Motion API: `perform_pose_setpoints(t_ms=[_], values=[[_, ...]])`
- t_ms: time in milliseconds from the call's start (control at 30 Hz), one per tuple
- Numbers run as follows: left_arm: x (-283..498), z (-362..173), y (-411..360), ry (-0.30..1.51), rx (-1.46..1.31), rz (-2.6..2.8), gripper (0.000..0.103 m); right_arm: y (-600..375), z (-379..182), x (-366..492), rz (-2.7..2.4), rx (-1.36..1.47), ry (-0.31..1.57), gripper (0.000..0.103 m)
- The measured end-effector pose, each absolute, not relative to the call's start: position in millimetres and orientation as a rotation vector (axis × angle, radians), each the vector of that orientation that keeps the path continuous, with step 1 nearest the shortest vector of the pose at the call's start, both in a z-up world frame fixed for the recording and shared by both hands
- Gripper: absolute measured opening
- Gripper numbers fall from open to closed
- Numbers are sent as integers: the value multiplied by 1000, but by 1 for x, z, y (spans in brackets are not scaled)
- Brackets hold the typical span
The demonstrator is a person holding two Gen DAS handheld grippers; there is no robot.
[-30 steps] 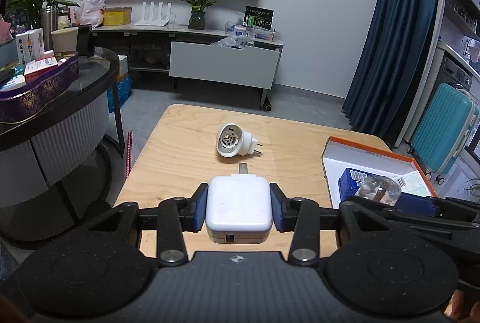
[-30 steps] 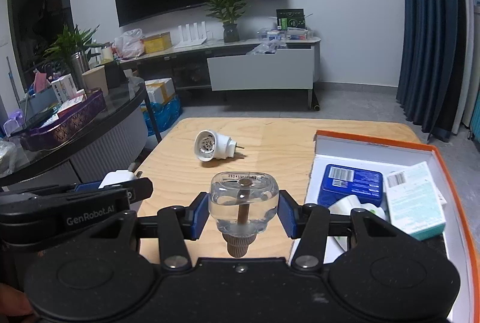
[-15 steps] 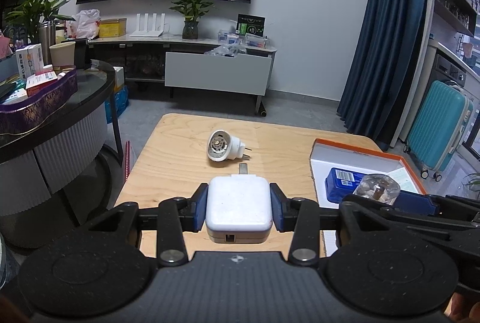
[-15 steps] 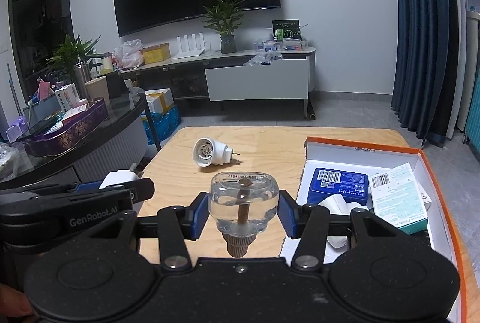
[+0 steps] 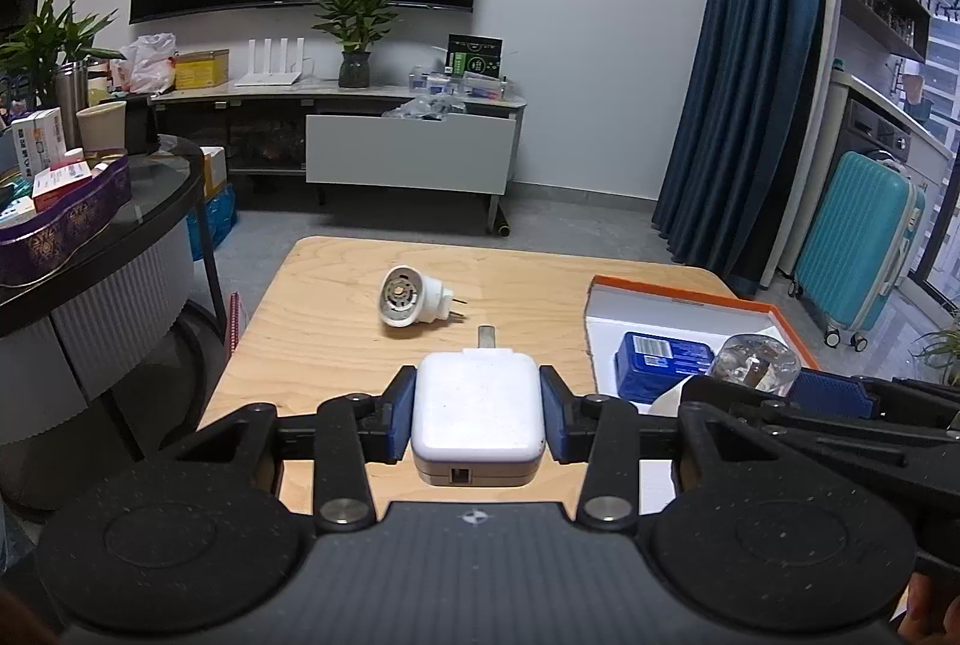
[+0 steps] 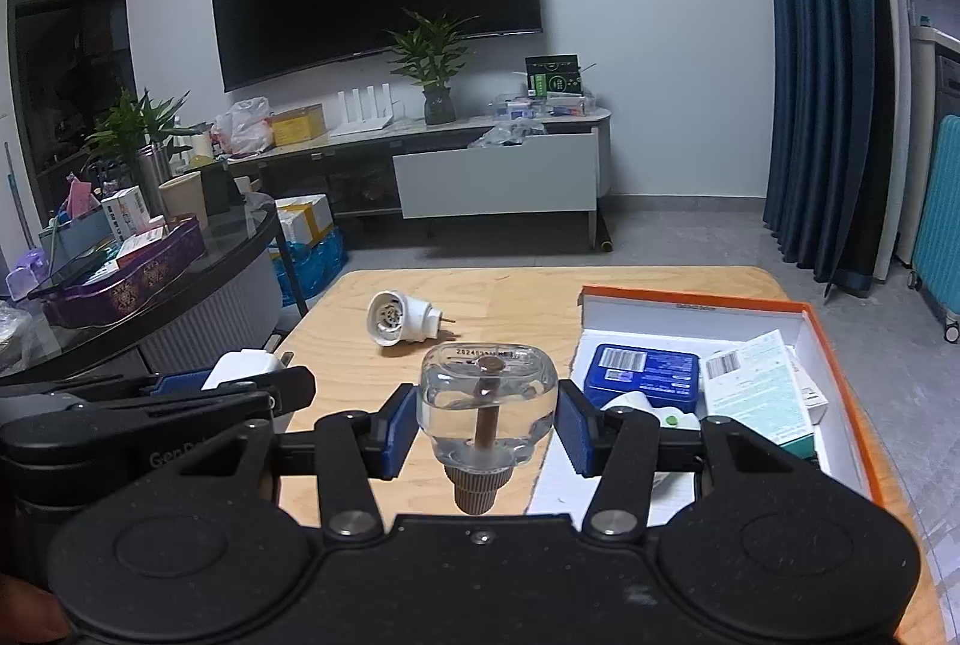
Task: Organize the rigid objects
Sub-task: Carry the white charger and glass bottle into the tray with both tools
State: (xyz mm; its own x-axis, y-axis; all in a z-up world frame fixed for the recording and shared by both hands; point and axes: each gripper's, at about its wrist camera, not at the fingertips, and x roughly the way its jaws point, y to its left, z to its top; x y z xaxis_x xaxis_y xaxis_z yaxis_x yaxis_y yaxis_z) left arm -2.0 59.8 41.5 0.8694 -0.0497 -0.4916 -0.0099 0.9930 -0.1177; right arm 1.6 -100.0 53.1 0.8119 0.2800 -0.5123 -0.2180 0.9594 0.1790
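My left gripper (image 5: 478,412) is shut on a white square charger (image 5: 478,405), held above the near part of the wooden table (image 5: 336,321). My right gripper (image 6: 487,420) is shut on a clear refill bottle (image 6: 487,396) with a brown wick and ribbed cap, held just left of the orange-rimmed box (image 6: 840,345). A white plug-in heater (image 5: 411,297) lies on its side mid-table, prongs pointing right; it also shows in the right wrist view (image 6: 399,318). Each gripper appears at the edge of the other's view.
The orange-rimmed box (image 5: 678,300) holds a blue packet (image 6: 645,372), a pale green carton (image 6: 762,393) and a white item. A dark round side table (image 5: 90,249) with a purple tin stands left. A teal suitcase (image 5: 852,249) and curtain are right.
Both grippers have drawn back and risen slightly with their loads; the heater and the box now sit farther away in both views. Neither grip has changed.
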Motion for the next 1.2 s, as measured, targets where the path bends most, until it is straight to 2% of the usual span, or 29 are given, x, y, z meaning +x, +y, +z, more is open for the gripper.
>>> perform_pose_setpoints(t_ms=[1200], values=[[0, 44, 15, 526, -68, -149, 42, -155, 55, -20, 140, 140, 539, 60]])
